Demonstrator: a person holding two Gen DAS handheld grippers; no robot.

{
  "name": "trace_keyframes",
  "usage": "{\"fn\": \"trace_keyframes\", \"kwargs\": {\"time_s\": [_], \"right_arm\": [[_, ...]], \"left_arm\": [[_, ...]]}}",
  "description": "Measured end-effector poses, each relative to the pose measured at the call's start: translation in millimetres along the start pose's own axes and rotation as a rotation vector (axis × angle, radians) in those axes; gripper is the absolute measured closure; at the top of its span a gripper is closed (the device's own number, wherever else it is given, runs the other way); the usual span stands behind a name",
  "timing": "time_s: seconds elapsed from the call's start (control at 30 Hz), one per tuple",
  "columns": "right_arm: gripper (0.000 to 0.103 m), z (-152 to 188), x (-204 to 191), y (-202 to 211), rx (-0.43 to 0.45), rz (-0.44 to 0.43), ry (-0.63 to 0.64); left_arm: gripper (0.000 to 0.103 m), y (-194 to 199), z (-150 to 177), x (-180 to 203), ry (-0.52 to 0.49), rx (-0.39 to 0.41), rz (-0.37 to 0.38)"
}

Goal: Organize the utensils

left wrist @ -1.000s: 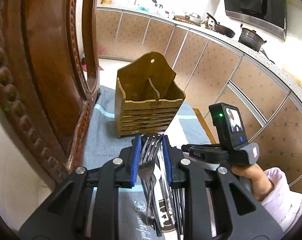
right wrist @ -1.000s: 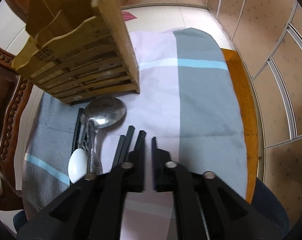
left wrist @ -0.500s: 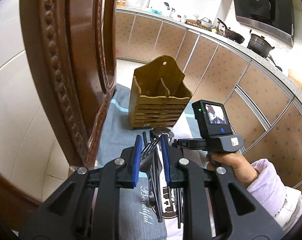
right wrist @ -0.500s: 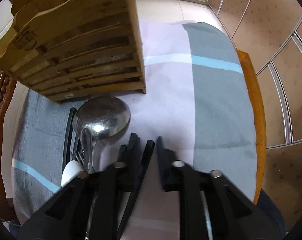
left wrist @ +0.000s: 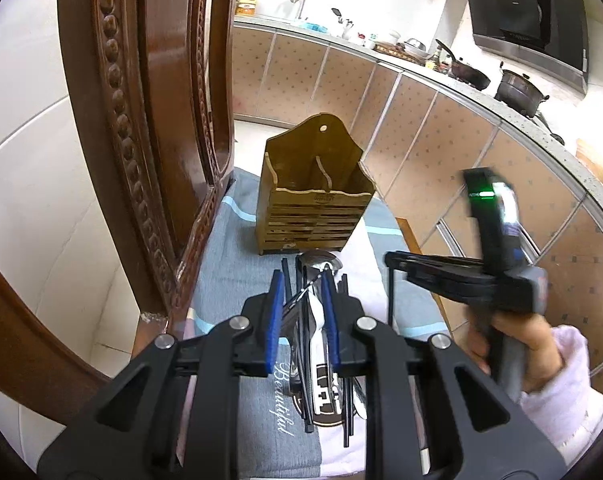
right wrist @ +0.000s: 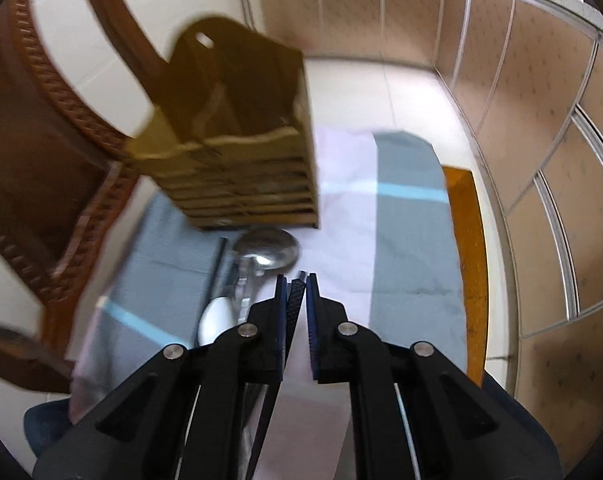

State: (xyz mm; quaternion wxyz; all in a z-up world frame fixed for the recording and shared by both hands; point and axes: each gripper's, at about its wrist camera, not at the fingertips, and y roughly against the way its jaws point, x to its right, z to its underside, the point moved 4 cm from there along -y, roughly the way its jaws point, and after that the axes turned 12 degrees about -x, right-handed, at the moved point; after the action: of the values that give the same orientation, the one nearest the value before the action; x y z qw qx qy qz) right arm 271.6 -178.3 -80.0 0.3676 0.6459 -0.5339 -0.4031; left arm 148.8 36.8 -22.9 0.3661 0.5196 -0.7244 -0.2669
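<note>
The right gripper (right wrist: 297,286) has just closed its fingers on a black chopstick (right wrist: 295,300) and lifted it off the cloth (right wrist: 413,240), so one utensil looks ready for the wooden holder (right wrist: 237,176), at eleven o'clock of the fingers. The left gripper (left wrist: 301,312) holds a fork (left wrist: 297,300) between nearly closed fingers (the contact looks firm). Below lie a ladle (right wrist: 267,254), a white spoon (right wrist: 215,320) and more chopsticks (left wrist: 287,280). The carved chair back (left wrist: 141,120) crowds nine o'clock.
</note>
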Motion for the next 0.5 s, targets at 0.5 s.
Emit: {"fn": "trace_keyframes", "kwargs": {"time_s": [0.5], "right_arm": [[0.093,11,26,41,0.093,0.031,-0.038]], "left_arm": [[0.096,1,-18,18,-0.008,0.01,-0.09]]}}
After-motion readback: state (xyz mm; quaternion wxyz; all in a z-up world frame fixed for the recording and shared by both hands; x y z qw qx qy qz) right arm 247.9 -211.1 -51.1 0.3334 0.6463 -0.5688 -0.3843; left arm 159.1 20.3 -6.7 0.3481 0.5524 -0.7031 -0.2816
